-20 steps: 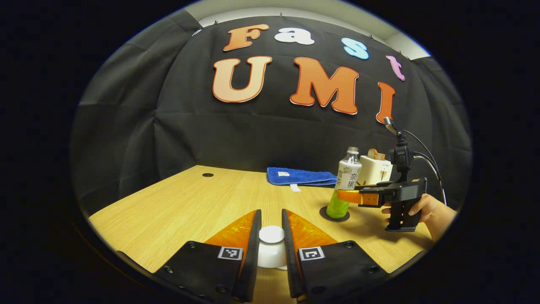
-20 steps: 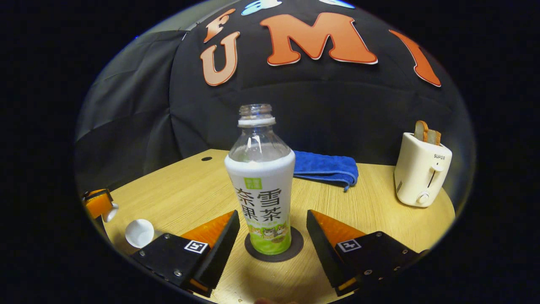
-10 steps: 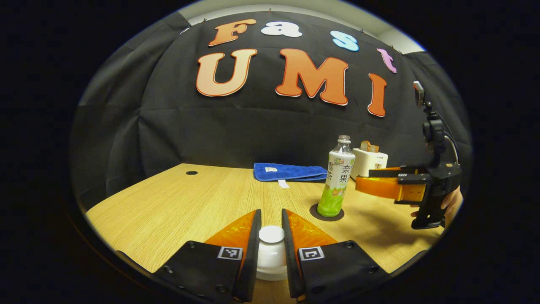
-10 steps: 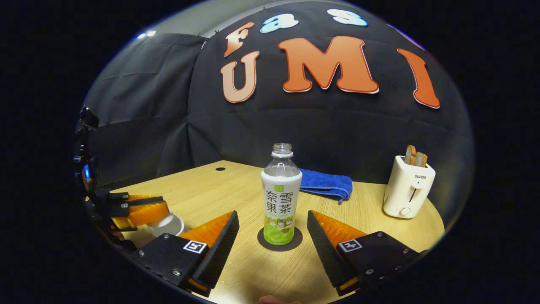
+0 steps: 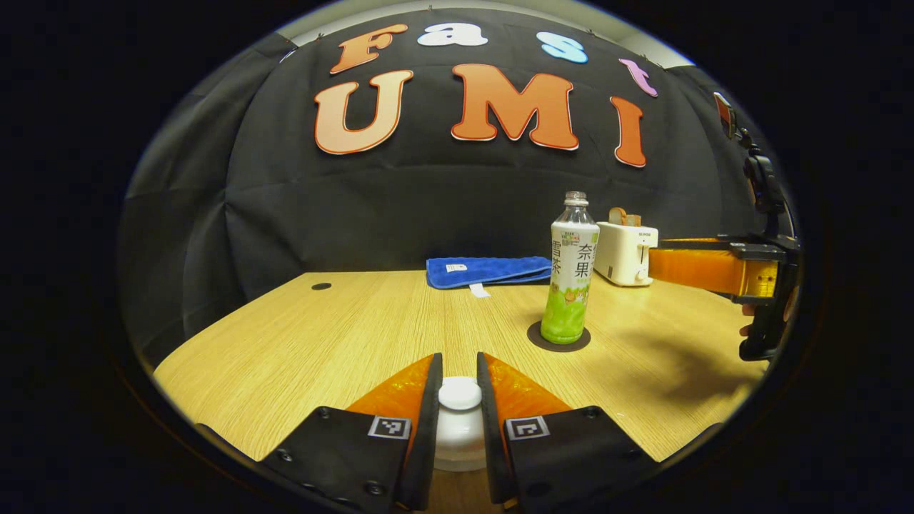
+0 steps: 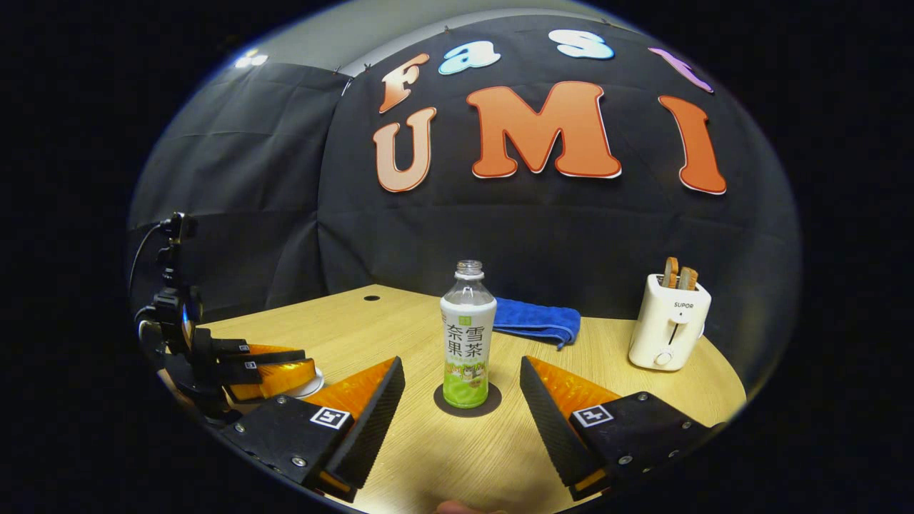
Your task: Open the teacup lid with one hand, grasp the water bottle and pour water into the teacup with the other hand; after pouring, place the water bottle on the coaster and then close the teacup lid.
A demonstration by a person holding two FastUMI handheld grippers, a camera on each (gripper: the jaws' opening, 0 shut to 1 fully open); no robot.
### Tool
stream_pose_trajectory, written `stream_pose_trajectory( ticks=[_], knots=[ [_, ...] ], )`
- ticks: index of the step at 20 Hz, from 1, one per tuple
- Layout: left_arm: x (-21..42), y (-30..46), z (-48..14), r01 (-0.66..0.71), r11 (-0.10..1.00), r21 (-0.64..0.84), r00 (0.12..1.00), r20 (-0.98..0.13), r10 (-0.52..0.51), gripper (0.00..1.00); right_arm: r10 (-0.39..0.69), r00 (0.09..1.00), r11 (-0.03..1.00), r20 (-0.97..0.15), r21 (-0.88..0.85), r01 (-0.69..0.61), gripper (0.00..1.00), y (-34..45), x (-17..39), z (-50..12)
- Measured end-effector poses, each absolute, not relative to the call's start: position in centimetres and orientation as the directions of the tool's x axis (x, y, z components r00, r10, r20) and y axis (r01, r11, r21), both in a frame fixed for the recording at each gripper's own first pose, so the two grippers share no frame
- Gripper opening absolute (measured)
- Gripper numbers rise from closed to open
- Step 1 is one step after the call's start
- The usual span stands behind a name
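My left gripper (image 5: 458, 358) is shut on the knob of the white teacup lid (image 5: 459, 393); the white body under the knob is largely hidden by the fingers. In the right gripper view, the left gripper (image 6: 303, 369) holds the lid (image 6: 308, 386) low over the table at the left. The uncapped water bottle (image 6: 468, 335) stands upright on the dark round coaster (image 6: 493, 405). My right gripper (image 6: 461, 368) is open, well short of the bottle. In the left gripper view the bottle (image 5: 571, 271) stands on the coaster (image 5: 537, 337), and the right gripper (image 5: 658, 261) hovers to its right.
A white toaster (image 6: 668, 332) with bread slices stands at the back right of the wooden table (image 5: 321, 335). A folded blue towel (image 6: 535, 321) lies behind the bottle by the wall. A small dark hole (image 5: 321, 286) is in the tabletop at the far left.
My right gripper has drawn back from the bottle, which stays upright on the coaster. My left gripper has kept hold of the lid and brought it down level near the table.
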State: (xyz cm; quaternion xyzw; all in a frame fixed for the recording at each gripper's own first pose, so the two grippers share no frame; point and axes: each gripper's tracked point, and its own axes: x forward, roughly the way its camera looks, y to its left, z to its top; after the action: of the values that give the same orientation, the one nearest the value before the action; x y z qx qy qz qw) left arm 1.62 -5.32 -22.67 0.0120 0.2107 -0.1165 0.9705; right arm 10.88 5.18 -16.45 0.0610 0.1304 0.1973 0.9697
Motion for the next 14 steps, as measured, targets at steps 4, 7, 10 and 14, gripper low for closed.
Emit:
stream_pose_trajectory(
  ticks=[4,7,10,14],
  knots=[
    [1.8,-5.0,-21.5,0.232,0.973,-0.011,0.897,-0.384,-0.218,0.41,0.374,0.903,0.924,-0.210,0.173,-0.342,0.97,4.1,10.3,-15.8],
    [2.1,-4.1,-18.6,0.203,0.978,-0.038,0.929,-0.308,-0.205,0.70,0.348,0.919,0.931,-0.183,0.182,-0.316,0.98,3.4,9.8,-14.6],
    [2.2,-3.1,-14.9,0.174,0.984,-0.035,0.957,-0.228,-0.178,0.92,0.289,0.945,0.950,-0.152,0.163,-0.265,0.97,2.1,9.4,-13.1],
    [2.1,-2.6,-9.8,0.163,0.986,-0.046,0.977,-0.132,-0.168,0.91,0.184,0.975,0.979,-0.127,0.107,-0.171,0.97,0.4,8.6,-11.6]
  ],
)
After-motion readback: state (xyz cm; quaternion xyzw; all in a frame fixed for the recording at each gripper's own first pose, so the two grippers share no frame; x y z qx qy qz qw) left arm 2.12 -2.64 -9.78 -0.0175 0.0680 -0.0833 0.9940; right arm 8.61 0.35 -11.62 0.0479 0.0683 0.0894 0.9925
